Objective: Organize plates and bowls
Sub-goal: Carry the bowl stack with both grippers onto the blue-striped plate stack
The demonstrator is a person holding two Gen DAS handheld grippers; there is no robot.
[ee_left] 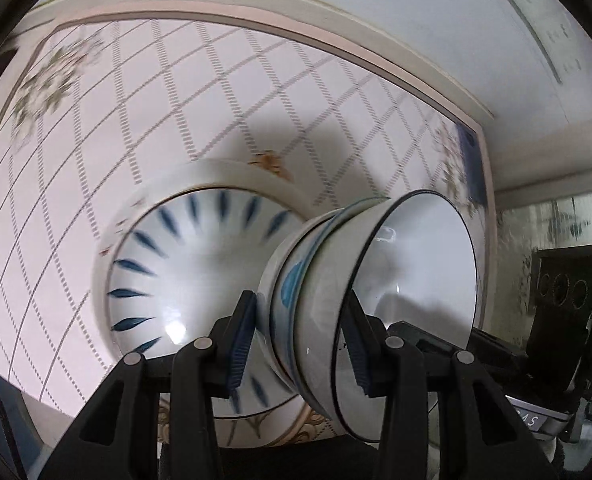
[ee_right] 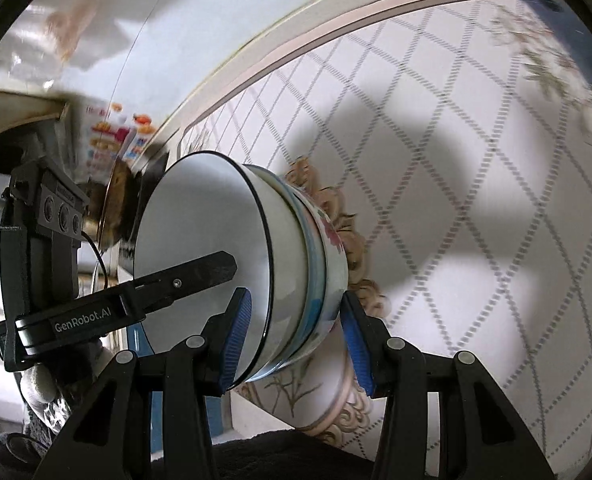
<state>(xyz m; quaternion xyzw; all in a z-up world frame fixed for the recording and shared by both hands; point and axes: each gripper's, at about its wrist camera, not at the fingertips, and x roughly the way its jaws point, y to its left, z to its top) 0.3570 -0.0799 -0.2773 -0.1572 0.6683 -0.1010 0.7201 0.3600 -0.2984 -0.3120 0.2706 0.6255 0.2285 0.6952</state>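
A nested stack of white bowls [ee_left: 319,304] with a dark-rimmed one on top is held between both grippers, tilted on its side. My left gripper [ee_left: 299,344] is shut on one side of the stack. My right gripper [ee_right: 296,340] is shut on the opposite side of the same stack [ee_right: 280,264]. Under the stack, a white bowl with blue leaf marks [ee_left: 192,264] rests in a plate with a gold patterned rim [ee_left: 272,432], which also shows in the right wrist view [ee_right: 327,400]. The left gripper's finger [ee_right: 184,276] reaches inside the top bowl.
The dishes sit on a table with a white cloth with a grey diamond grid [ee_left: 176,100] and a pink border [ee_left: 296,36]. A white wall [ee_left: 415,20] rises behind. Colourful packages [ee_right: 112,140] and a round brown object [ee_right: 116,208] stand at the table's far end.
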